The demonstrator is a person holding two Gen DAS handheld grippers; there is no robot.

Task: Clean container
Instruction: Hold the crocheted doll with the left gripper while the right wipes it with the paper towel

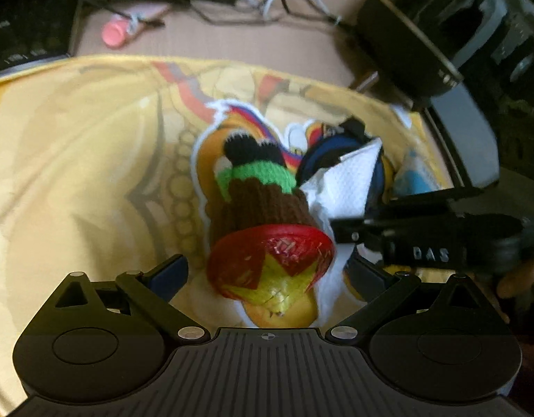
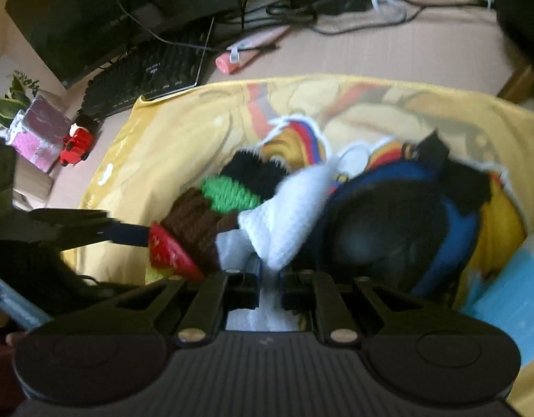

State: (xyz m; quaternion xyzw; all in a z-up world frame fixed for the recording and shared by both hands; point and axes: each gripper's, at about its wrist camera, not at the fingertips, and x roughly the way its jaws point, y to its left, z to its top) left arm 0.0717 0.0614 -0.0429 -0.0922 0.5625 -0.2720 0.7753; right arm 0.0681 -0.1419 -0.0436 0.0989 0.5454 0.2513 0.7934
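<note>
A container in a knitted brown, green and black sleeve (image 1: 260, 194) with a red and yellow base (image 1: 272, 260) sits between the fingers of my left gripper (image 1: 267, 274), which is shut on it above the yellow cloth (image 1: 75, 173). My right gripper (image 2: 270, 288) is shut on a white paper towel (image 2: 288, 215) that lies against the container (image 2: 197, 222). The right gripper also shows in the left wrist view (image 1: 423, 239). A dark blue round object (image 2: 399, 232) lies just beyond the towel.
A keyboard (image 2: 152, 73), a black box (image 2: 93, 10), cables (image 2: 336, 10), a pink tube (image 2: 246, 52) and a red toy (image 2: 77, 142) lie on the desk behind the cloth. A light blue item (image 1: 411, 177) lies right of the blue object. A black machine (image 1: 441, 45) stands far right.
</note>
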